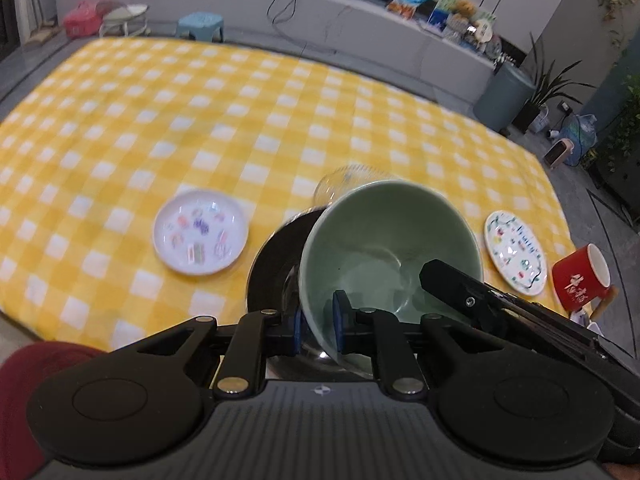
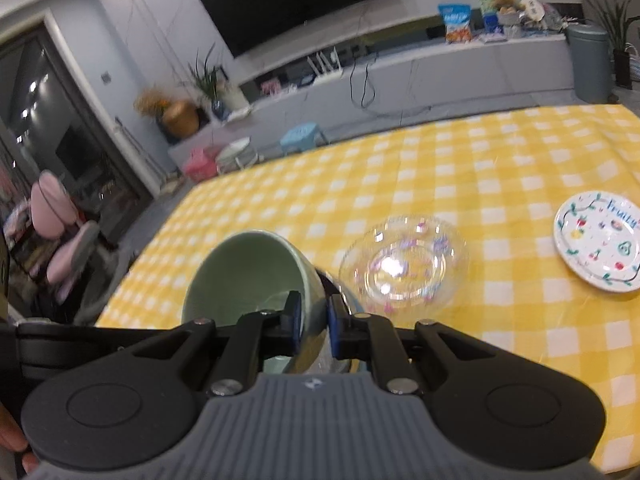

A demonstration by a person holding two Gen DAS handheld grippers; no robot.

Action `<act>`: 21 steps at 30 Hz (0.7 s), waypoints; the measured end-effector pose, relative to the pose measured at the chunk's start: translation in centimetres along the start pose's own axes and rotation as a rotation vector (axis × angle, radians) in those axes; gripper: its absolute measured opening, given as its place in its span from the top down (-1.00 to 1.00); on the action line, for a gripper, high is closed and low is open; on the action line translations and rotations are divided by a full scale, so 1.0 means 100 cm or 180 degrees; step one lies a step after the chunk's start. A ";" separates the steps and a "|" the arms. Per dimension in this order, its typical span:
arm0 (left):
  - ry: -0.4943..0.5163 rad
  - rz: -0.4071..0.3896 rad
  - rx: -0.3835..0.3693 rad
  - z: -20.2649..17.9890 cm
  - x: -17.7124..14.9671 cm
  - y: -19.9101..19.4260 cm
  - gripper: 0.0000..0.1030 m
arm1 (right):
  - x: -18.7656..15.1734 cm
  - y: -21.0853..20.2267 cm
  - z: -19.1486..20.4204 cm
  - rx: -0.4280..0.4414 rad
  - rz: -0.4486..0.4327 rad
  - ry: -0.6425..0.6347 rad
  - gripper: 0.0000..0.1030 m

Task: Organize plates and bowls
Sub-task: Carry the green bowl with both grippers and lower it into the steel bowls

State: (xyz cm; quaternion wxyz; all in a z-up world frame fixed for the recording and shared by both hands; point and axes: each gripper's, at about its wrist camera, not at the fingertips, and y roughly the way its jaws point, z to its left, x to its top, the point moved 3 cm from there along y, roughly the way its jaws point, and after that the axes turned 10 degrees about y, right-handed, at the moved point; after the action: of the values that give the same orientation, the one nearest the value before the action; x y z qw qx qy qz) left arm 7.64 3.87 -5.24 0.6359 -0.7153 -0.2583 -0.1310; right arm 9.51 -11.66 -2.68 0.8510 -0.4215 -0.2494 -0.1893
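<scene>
Tool (image 2: 314,322) grips bowl (image 2: 248,276); mug (image 1: 582,282) left-view only.

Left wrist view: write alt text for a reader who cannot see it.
The left gripper pinches the rim of a tilted green bowl, with the right gripper reaching in from the right. Two small patterned plates and a red mug sit on the yellow checked cloth.

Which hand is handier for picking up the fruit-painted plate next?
Probably the right. Left tongs and right tongs both grip the green bowl, but the fruit plate lies to the right, nearer the right tongs; the left would cross over.
</scene>
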 end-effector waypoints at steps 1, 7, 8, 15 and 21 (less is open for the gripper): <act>-0.0029 0.0034 -0.0019 0.003 -0.002 0.004 0.68 | -0.001 0.004 -0.002 -0.0011 0.0036 0.0003 0.77; -0.0046 0.0104 -0.0053 0.006 -0.012 0.015 0.68 | -0.006 0.020 -0.017 -0.0026 0.0186 0.0126 0.77; -0.0058 0.0124 -0.0076 0.007 -0.013 0.017 0.68 | -0.007 0.022 -0.019 -0.0030 0.0204 0.0145 0.77; -0.0066 0.0088 -0.0127 0.011 -0.012 0.021 0.66 | -0.008 0.036 -0.030 -0.0019 0.0313 0.0315 0.79; -0.0060 -0.0084 -0.0153 0.013 -0.010 0.019 0.61 | -0.010 0.038 -0.026 -0.0092 0.0347 0.0287 0.78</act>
State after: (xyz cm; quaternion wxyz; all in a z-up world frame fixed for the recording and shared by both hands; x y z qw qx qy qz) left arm 7.63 4.83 -7.56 0.6143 -0.7282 -0.2704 -0.1388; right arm 11.49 -11.50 -7.01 0.8642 -0.4378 -0.1848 -0.1651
